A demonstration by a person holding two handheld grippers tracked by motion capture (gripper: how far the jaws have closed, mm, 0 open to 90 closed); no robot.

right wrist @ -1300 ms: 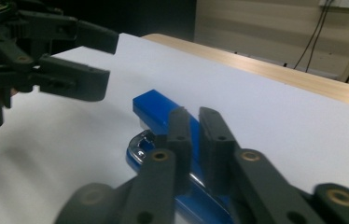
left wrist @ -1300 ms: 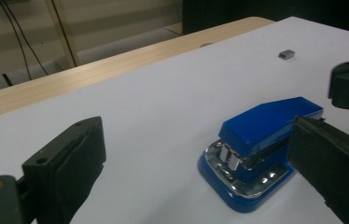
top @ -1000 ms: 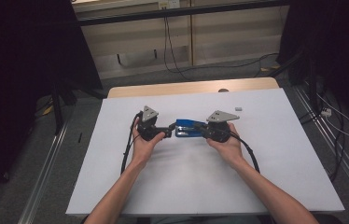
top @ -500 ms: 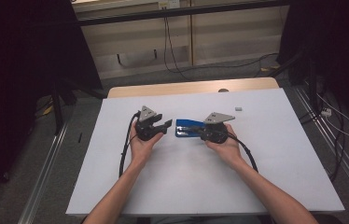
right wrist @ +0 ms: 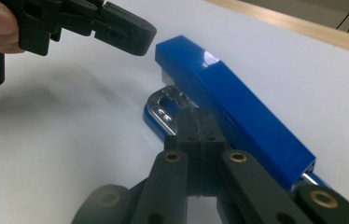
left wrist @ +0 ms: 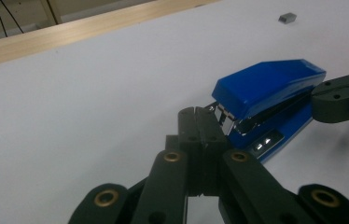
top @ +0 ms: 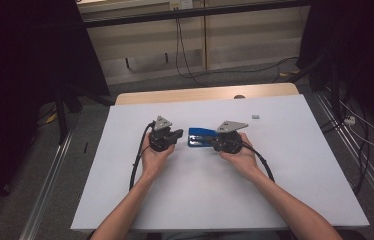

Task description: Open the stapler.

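A blue stapler lies on the white table, nose toward my left. In the left gripper view its nose is just beyond my left gripper, whose jaws are pressed together and empty. In the high view, the left gripper sits a small gap from the stapler's nose. My right gripper is at the stapler's near side. In the right gripper view, that gripper is shut and its tips rest against the stapler by the metal base.
A small grey block lies on the table to the back right, also visible as a grey block in the left gripper view. A wooden strip runs along the table's far edge. Cables trail from both grippers toward the person.
The left gripper has drawn back a little from the stapler's nose, opening a small gap. The right gripper and the stapler have barely moved.
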